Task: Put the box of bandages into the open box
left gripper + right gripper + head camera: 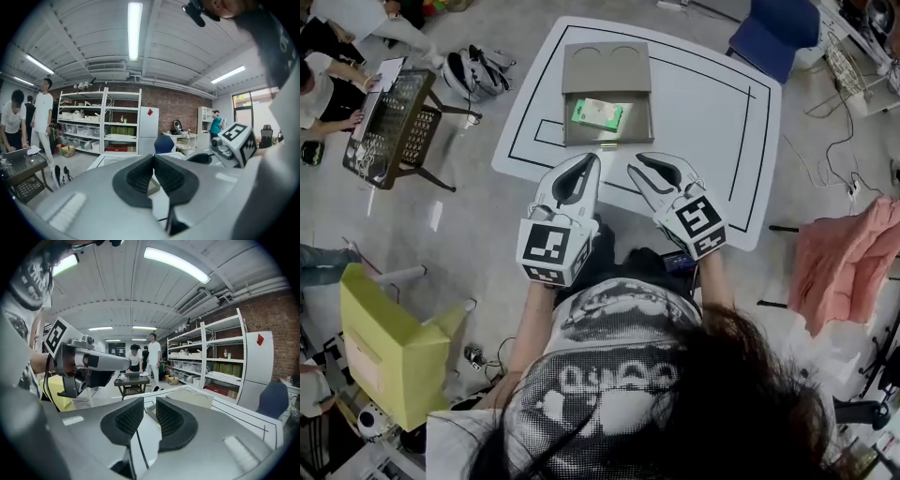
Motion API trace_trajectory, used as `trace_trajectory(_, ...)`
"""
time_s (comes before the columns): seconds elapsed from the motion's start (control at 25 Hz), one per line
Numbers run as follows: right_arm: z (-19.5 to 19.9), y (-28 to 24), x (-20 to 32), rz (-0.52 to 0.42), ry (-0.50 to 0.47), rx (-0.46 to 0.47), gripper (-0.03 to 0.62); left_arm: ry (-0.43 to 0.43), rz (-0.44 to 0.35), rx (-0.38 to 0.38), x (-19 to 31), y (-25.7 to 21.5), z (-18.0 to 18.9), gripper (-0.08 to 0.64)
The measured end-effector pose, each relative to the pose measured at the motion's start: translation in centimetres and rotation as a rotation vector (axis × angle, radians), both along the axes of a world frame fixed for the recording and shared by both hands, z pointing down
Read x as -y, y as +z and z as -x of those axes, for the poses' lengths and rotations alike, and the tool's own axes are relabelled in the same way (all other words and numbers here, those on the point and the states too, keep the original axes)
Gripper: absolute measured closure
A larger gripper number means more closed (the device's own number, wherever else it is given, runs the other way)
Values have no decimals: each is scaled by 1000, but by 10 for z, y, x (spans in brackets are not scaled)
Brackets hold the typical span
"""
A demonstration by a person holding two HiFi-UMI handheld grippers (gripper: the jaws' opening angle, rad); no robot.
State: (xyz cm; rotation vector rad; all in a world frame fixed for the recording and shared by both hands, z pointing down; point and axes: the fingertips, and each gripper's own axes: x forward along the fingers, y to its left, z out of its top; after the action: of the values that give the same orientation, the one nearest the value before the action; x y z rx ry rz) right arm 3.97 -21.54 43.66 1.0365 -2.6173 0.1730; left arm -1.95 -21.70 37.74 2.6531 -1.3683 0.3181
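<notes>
The open grey cardboard box (605, 67) sits on the far part of the white table (712, 103) with its lid folded back. The green box of bandages (597, 113) lies inside its tray. My left gripper (592, 159) (153, 159) hovers at the table's near edge, just short of the box, with its pads touching and nothing in them. Beside it, my right gripper (636, 161) (150, 405) has a narrow gap between its pads and holds nothing. In the right gripper view the box's lid (193, 397) shows beyond the jaws.
A dark wire trolley (389, 127) with people around it stands on the left. A yellow-green box (389, 347) is near my left side. A blue chair (773, 33) stands behind the table, with a pink cloth (853, 258) and floor cables to the right.
</notes>
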Motion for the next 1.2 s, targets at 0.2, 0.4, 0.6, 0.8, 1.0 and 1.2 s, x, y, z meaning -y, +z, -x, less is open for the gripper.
trace_trajectory(0.2,-21,-5,-35,-14,-23,22,532,-26,2,4,-36,2,-22,560)
trace_trajectory(0.4,-33,-10,-66,-33,-53,43,548,-65,4,6,-67,7,-33,560)
trace_trajectory(0.6,-39,-17,-90,-41,-66,55,580,-78,0,11,-91,2,-42,560)
trace_trajectory(0.8,-40,-24,-103,-45,-66,63,598,-81,-4,13,-103,-1,-44,560)
trace_trajectory(1.0,-37,-27,-111,-46,-61,64,598,-71,-5,10,-108,-2,-42,560)
trace_trajectory(1.2,-28,-28,-116,-38,-37,68,598,-57,-7,-1,-112,-3,-30,560)
